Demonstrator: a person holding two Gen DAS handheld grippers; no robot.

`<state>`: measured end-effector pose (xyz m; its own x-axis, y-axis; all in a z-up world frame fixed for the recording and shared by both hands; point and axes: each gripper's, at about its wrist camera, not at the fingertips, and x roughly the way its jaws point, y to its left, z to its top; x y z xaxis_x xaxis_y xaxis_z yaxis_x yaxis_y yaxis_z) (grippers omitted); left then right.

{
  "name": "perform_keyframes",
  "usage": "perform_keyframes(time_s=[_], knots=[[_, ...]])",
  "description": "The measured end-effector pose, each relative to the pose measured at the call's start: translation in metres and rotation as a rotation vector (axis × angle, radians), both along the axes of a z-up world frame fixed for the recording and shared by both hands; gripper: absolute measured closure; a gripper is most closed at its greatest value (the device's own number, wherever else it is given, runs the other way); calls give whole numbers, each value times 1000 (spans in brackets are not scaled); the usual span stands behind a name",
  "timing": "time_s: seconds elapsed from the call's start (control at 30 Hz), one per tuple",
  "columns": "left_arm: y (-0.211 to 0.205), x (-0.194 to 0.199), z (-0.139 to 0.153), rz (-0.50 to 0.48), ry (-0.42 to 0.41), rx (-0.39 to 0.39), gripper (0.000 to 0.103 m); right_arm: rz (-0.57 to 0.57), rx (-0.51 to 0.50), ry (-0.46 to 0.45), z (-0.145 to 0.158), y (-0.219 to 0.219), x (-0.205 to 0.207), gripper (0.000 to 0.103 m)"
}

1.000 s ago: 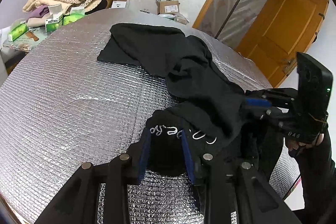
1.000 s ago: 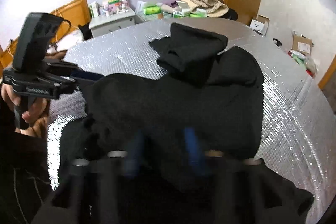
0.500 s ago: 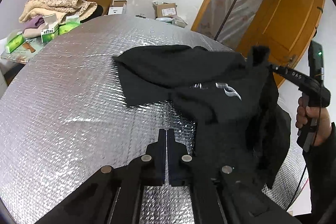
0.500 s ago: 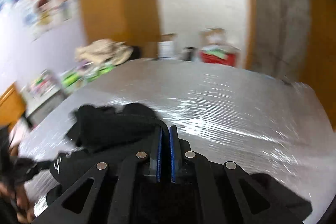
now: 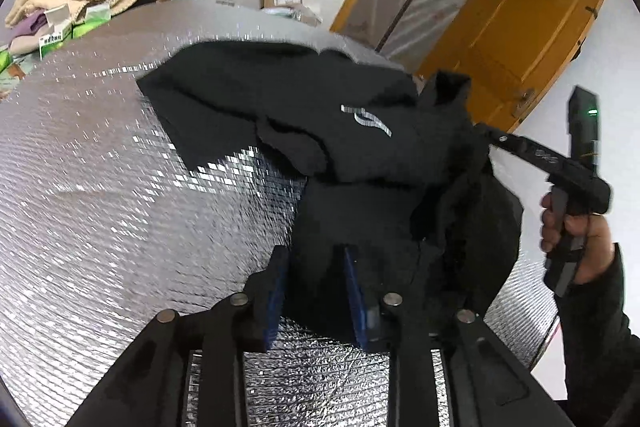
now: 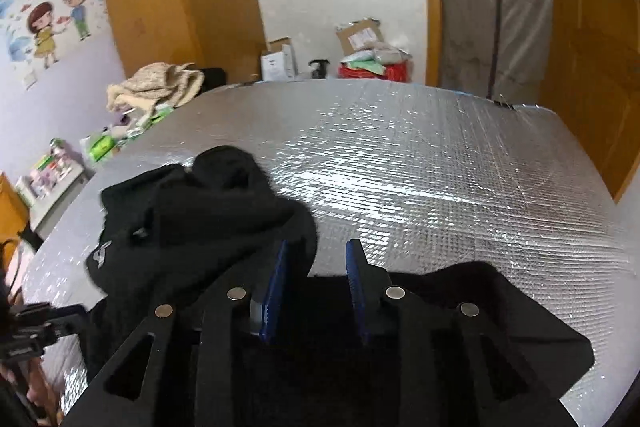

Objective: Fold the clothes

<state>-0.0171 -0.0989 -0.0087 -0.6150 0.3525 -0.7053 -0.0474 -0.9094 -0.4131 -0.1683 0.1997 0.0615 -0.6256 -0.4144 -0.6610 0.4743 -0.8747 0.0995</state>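
Since half a second ago both my grippers have opened: the left gripper (image 5: 316, 291) gapes over the black garment (image 5: 320, 115) heaped on the silver surface (image 5: 100, 207), nearer than my right gripper (image 6: 316, 291).

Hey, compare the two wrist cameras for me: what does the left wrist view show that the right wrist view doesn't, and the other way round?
Only the left wrist view shows the right hand holding its gripper handle, the open orange door, and the white logo on the garment.

Only the right wrist view shows the cartoon wall sticker, the red and green packages beyond the table, and the bare far right side of the table.

Both show the black garment heaped on the silver-covered table, the beige blanket pile, and open jaws on the left gripper and right gripper.
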Motion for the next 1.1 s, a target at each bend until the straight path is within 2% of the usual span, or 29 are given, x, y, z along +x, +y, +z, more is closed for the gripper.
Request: perform_keyframes(time_s=[0.13,0.17,0.23,0.33,0.5,0.77,0.97,1.03,1.1], knots=[[8,-3,1,18,-3,-38,74,42,2,-2,-1,-6,16,71],[9,-2,2,22,1,-50,77,49,1,-3,-2,-7,18,71],[9,1,5,29,10,-74,90,57,-7,-9,-4,-9,22,71],[2,8,10,67,30,-100,97,75,-22,-9,-2,-11,27,71],[-44,29,16,217,38,-131,98,114,-41,1,4,-14,36,71],[-117,74,14,465,-43,-190,97,142,-45,-13,5,-22,33,71],[-120,96,38,573,29,-214,97,174,-42,-62,3,-43,23,70],[-122,94,45,599,64,-211,97,192,-39,-77,2,-52,19,64],[-121,85,50,577,93,-186,97,205,-36,-92,0,-62,15,61]])
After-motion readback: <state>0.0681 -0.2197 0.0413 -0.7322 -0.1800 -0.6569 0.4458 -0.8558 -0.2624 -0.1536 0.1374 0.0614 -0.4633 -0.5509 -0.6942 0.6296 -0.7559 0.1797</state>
